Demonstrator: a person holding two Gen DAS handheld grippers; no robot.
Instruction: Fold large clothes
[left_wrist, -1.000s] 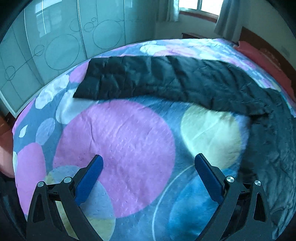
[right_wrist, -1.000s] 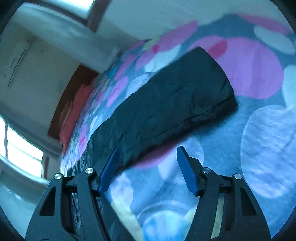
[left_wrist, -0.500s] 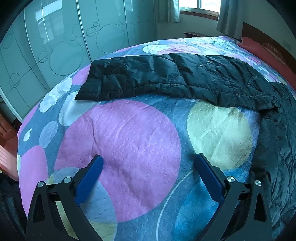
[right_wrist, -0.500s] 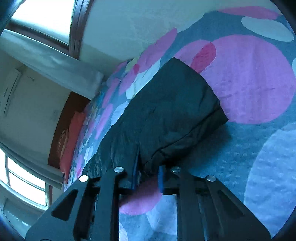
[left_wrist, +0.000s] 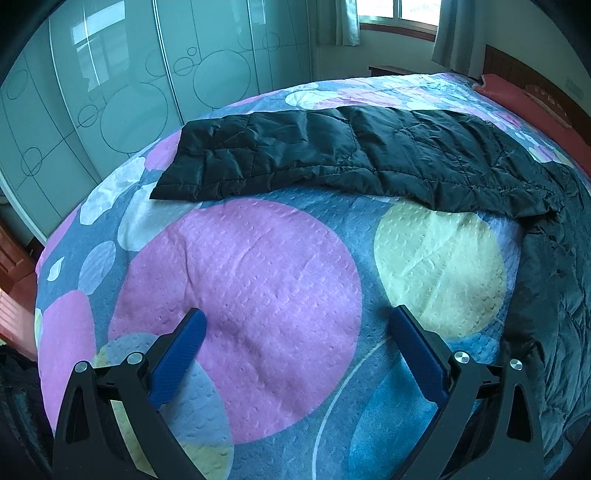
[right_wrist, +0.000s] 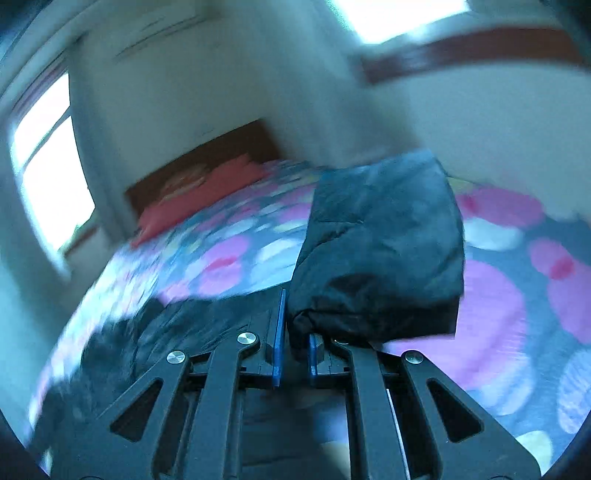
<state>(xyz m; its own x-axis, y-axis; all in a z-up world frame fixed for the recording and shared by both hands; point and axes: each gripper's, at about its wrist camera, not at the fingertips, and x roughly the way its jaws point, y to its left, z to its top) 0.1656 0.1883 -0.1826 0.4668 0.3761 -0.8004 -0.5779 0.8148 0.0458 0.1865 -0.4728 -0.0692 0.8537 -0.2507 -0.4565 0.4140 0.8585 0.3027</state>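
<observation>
A large black quilted garment (left_wrist: 332, 155) lies across the far part of the bed, one long sleeve-like part stretched to the left, the rest bunched at the right edge. My left gripper (left_wrist: 293, 332) is open and empty, low over the pink circle of the bedspread (left_wrist: 258, 277), well short of the garment. In the blurred right wrist view my right gripper (right_wrist: 295, 343) is shut on the edge of the black garment (right_wrist: 380, 251) and holds that end lifted off the bed.
The bed carries a bedspread with pink, white and yellow circles. Frosted wardrobe doors (left_wrist: 110, 92) stand at the left. A window (left_wrist: 391, 11), a wooden headboard and red pillows (left_wrist: 524, 99) are at the far right.
My right gripper closed on the garment's edge and has swung up, lifting that end. My left gripper stayed open and barely moved.
</observation>
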